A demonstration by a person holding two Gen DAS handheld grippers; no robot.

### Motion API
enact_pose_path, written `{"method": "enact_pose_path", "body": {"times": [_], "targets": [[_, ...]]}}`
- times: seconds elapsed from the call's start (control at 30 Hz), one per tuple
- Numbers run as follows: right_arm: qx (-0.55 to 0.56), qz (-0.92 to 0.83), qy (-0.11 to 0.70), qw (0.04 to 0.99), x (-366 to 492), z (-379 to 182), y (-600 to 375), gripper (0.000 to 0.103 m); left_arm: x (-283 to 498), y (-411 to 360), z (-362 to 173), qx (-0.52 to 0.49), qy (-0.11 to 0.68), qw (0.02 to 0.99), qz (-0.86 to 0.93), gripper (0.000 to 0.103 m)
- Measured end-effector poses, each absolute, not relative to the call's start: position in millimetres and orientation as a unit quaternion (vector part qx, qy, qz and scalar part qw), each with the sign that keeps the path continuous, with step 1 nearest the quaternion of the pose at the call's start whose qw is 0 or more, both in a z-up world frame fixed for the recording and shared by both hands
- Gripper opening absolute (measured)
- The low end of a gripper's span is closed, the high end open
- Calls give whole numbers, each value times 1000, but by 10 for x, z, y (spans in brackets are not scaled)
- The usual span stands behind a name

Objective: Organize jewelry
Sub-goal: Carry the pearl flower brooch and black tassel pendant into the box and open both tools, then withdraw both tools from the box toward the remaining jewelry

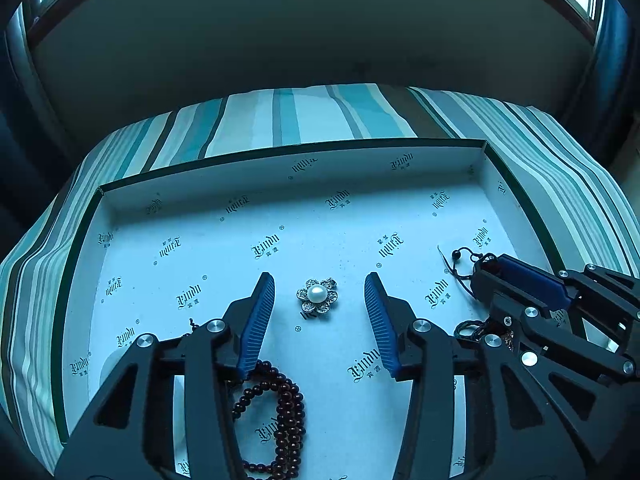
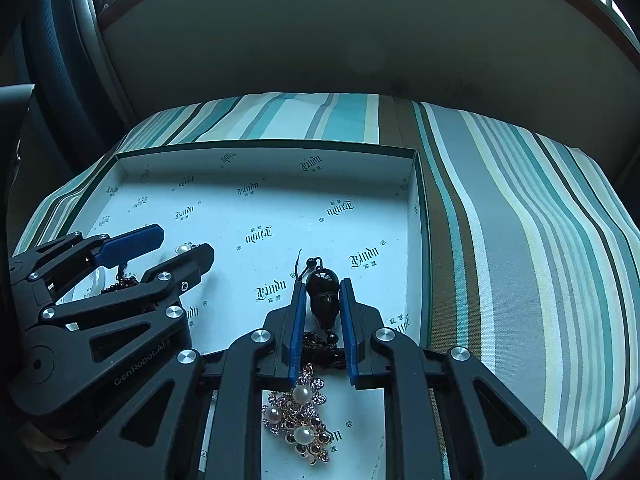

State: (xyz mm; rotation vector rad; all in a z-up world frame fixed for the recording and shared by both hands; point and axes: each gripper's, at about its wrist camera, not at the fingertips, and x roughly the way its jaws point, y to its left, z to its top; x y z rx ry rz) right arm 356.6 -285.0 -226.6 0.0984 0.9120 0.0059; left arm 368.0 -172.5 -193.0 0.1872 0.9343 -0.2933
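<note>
A pearl flower brooch [image 1: 317, 295] lies on the floor of a wide white box lid [image 1: 280, 168], between the fingers of my open left gripper [image 1: 319, 286], which holds nothing. A dark red bead bracelet [image 1: 286, 412] lies under that gripper. My right gripper [image 2: 323, 286] is shut on a black pendant [image 2: 326, 298] with a cord, low over the box floor near its right wall [image 2: 416, 208]. A pearl and rhinestone brooch [image 2: 300, 416] lies just behind it. The right gripper also shows in the left wrist view [image 1: 486, 270].
The box sits on a surface covered in teal, white and brown striped cloth [image 2: 520, 220]. The cloth drops off at the far edge toward a dark wall. The left gripper shows at the left of the right wrist view [image 2: 186, 246].
</note>
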Motion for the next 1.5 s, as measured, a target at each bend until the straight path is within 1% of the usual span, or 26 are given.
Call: {"method": "enact_pose_path", "body": {"times": [0.07, 0.13, 0.47, 0.57, 0.63, 0.67, 0.73, 0.8, 0.9, 1.0, 1.2, 1.5], "targets": [[47, 2, 438, 898, 3565, -2259, -2847, 22, 3678, -1727, -1932, 91, 448, 878, -141, 48], [48, 1, 436, 899, 3563, -2247, -2848, 30, 3677, -1723, -1928, 90, 449, 878, -141, 51], [47, 0, 431, 901, 3565, -2212, -2851, 33, 3676, -1620, -1883, 88, 443, 883, -128, 69], [47, -3, 427, 903, 3545, -2187, -2855, 39, 3672, -1588, -1863, 89, 441, 884, -125, 71], [47, -3, 424, 905, 3534, -2161, -2858, 42, 3663, -1565, -1834, 91, 436, 887, -119, 75], [47, -3, 422, 905, 3527, -2146, -2858, 42, 3656, -1552, -1817, 91, 434, 889, -118, 76], [47, -3, 418, 907, 3506, -2103, -2854, 47, 3638, -1524, -1776, 90, 428, 892, -118, 78], [45, -3, 413, 910, 3475, -2050, -2843, 48, 3612, -1501, -1729, 91, 422, 894, -115, 79], [42, -1, 404, 914, 3406, -1954, -2818, 48, 3545, -1483, -1640, 108, 404, 903, -96, 85], [40, 1, 398, 917, 3323, -1856, -2802, 48, 3448, -1466, -1548, 119, 387, 909, -93, 85], [32, 1, 389, 921, 3083, -1691, -2787, 48, 3229, -1292, -1390, 112, 378, 914, -96, 85], [11, 10, 406, 914, 2631, -1701, -2620, 48, 2807, -895, -1336, 108, 387, 911, -91, 85]]}}
